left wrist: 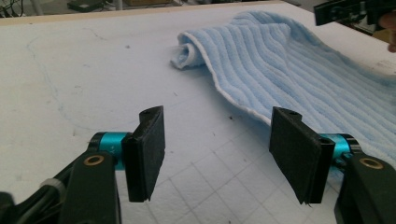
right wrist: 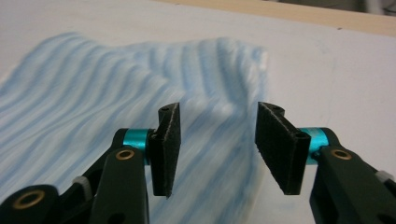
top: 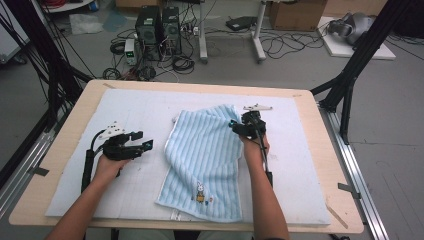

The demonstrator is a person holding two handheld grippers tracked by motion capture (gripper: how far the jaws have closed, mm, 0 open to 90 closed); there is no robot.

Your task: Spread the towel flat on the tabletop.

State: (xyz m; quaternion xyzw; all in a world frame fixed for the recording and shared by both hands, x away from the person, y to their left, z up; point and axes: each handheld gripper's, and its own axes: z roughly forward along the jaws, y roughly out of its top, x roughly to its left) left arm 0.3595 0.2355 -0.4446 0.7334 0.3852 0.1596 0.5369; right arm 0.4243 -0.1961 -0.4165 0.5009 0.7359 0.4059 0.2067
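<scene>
1. A wooden table (top: 60,165) with a white mat (top: 150,105) on it stood in a lab; beyond it were a grey floor, cables and computer towers (top: 157,25).
2. Nearest the person, a blue striped towel (top: 205,160) lay mid-mat. Its near end was flat and showed a small rabbit print (top: 200,191), so this end probably needed no work.
3. The left gripper (top: 145,142) sat low over bare mat just left of the towel, jaws wide apart, nothing between them. In the left gripper view the pads (left wrist: 149,149) faced the towel's long edge (left wrist: 233,100), likely waiting to take hold.
4. The right gripper (top: 235,125) hovered at the towel's far right part, jaws partly apart, with nothing pinched between the pads (right wrist: 168,144). Its view was blurred and looked across cloth toward the far corner.
5. The far end was rumpled, with cloth humped up by the right gripper and the far left corner rolled into a curl (left wrist: 187,53). It looked dropped there mid-fold or mid-spread.
6. Next job, I judge, was flattening that curl.
</scene>
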